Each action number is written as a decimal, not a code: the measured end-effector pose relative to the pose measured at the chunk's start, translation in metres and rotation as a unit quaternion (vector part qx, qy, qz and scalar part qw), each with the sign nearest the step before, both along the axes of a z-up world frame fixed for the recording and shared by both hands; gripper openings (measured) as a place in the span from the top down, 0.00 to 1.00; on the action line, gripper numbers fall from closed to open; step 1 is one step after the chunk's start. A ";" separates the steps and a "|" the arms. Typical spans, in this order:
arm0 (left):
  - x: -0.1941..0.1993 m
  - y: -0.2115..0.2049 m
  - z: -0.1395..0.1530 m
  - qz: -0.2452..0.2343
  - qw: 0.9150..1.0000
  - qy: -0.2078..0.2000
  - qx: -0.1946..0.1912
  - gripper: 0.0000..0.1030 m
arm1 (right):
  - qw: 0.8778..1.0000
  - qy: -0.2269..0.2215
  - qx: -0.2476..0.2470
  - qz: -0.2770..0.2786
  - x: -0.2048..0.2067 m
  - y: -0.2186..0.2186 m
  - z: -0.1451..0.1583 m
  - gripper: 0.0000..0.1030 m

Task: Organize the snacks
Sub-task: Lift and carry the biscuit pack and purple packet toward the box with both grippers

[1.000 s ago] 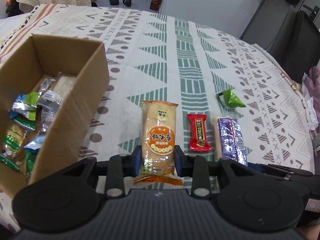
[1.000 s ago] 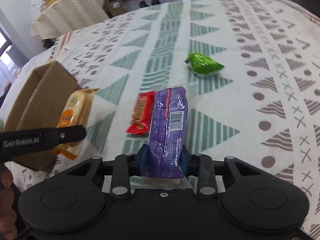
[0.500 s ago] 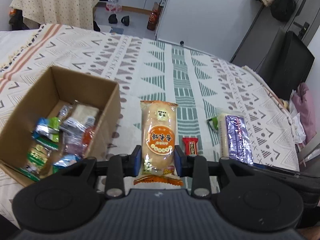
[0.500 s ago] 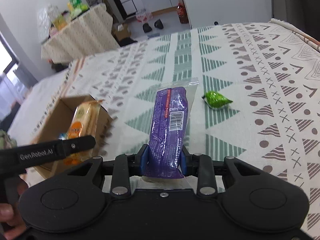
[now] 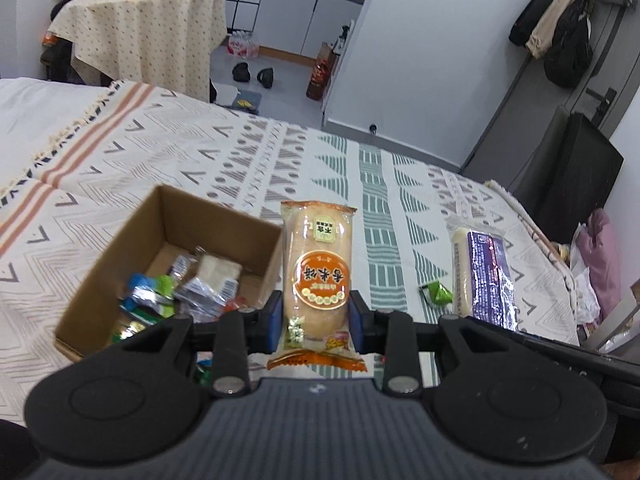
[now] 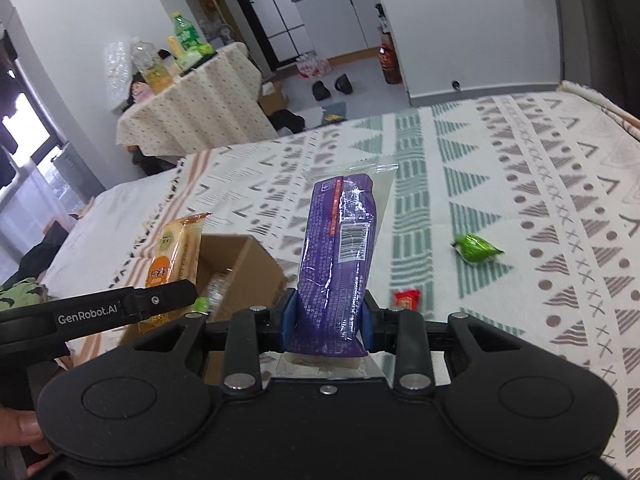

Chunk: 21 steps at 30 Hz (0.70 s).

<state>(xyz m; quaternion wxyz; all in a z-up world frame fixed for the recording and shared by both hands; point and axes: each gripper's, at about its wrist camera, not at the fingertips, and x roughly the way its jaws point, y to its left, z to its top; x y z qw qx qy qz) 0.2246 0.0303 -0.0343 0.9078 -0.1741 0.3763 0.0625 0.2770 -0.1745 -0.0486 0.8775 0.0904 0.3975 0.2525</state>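
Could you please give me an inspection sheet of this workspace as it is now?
Surface: patterned cloth over a bed.
Job's things: open cardboard box with snacks inside; green packet and red packet lying on the cloth.
Clutter: nothing seen.
Grippers: left tongs shut on orange rice cracker pack; right tongs shut on purple snack pack; both packs are lifted.
Cables: nothing seen.
Surroundings: covered side table with bottles, shoes on floor, hanging coats.
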 end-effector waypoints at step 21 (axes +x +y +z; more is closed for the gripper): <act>-0.028 0.081 0.027 0.033 0.999 -0.017 0.005 0.69 | 0.999 0.000 0.036 0.022 -0.011 0.070 0.021 0.70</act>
